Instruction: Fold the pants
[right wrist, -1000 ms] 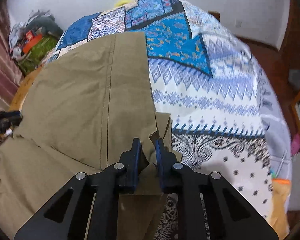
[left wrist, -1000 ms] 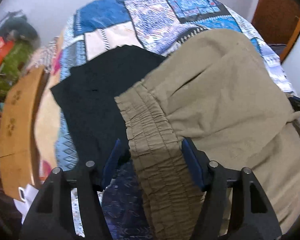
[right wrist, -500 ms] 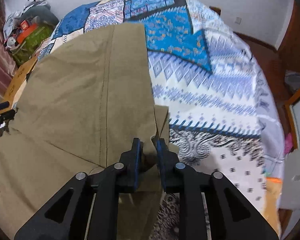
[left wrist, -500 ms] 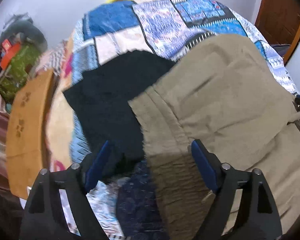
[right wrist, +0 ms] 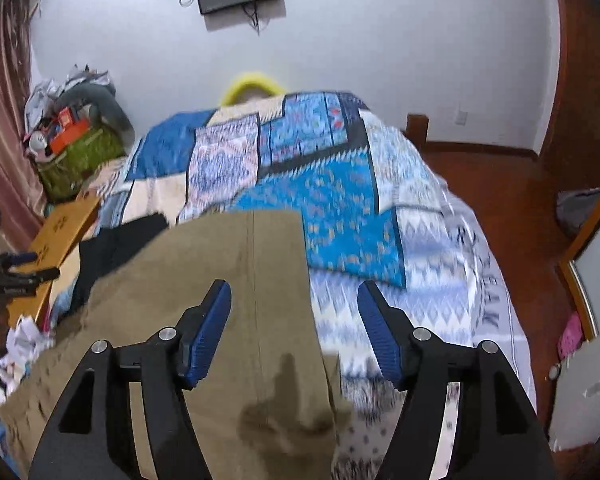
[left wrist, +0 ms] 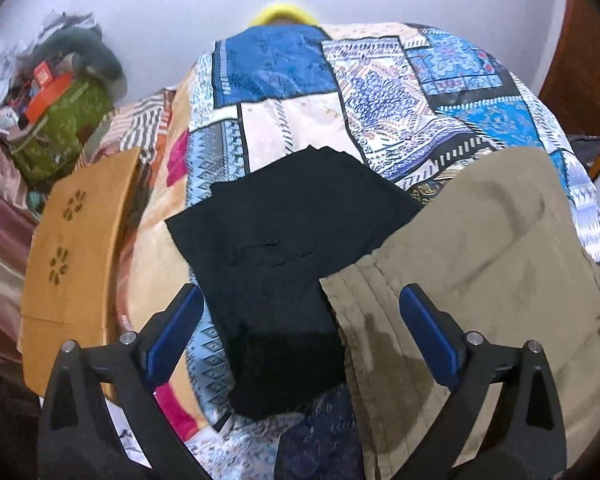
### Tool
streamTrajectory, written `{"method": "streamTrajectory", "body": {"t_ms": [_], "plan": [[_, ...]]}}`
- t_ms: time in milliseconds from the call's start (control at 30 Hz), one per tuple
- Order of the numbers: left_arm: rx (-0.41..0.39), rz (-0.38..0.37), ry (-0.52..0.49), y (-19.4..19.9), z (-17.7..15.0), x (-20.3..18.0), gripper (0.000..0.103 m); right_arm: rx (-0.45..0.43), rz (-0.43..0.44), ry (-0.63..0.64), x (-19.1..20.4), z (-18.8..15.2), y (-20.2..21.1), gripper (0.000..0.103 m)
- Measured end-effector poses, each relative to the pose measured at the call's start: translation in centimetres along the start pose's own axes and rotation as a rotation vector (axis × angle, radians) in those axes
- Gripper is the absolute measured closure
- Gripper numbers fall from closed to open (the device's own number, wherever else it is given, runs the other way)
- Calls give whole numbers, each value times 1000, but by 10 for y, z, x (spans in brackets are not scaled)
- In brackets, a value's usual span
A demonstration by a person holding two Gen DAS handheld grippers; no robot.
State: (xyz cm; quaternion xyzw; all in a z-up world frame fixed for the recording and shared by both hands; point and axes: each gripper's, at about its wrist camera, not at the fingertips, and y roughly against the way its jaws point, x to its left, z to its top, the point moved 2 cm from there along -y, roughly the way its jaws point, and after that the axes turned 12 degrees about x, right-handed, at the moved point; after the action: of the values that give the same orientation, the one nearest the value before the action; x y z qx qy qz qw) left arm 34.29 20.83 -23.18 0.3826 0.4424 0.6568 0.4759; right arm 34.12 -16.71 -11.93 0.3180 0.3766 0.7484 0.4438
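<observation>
We hold both the left gripper and right gripper spread apart, empty, above the pants, likely reaching for a new fold.

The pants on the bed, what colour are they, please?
Khaki-olive pants, clearest in the left wrist view.

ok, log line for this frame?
left gripper: open, empty | right gripper: open, empty | khaki pants: flat on bed, beside black garment
</observation>
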Motion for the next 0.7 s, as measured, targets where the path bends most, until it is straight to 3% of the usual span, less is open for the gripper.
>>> {"method": "streamTrajectory", "body": {"t_ms": [300,567,600,667,700], "plan": [[126,-72,32,-62,15,-2,4,101,32,-36,-3,37,-80,41],[207,-241,77,-100,17,-5,4,181,65,-78,-4,57,-143,41],[217,-257,80,-104,17,-6,5,190,69,-77,-2,58,-148,41],[235,-302,92,-111,17,-8,17,165,34,-29,8,61,-150,43],[238,-332,98,-112,17,-9,21,157,26,-11,11,61,-150,51]]}}
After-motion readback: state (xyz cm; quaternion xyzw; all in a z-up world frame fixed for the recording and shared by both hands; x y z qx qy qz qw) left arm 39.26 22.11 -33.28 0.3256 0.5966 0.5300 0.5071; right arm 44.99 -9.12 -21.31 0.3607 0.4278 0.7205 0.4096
